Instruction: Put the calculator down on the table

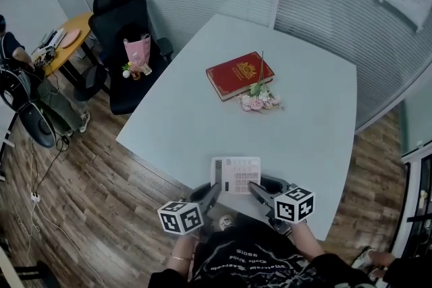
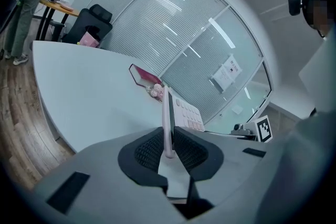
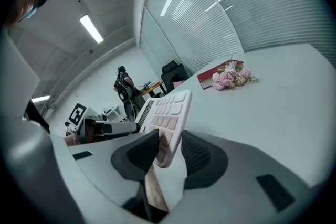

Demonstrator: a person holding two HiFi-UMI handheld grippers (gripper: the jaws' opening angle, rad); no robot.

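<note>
Head view: my left hand-held gripper and right hand-held gripper both pinch the calculator by its near corners; it spans crosswise between them; the surface lies below and ahead.

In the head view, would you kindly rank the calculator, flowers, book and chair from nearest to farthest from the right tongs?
1. Calculator, held in the right tongs.
2. Flowers, mid-table.
3. Book, just behind them.
4. Chair, far left, beyond the table.

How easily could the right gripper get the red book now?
Probably not yet: the right gripper is shut on the calculator. The book lies farther across the table, flowers at its near edge; nothing else blocks the way.
</note>
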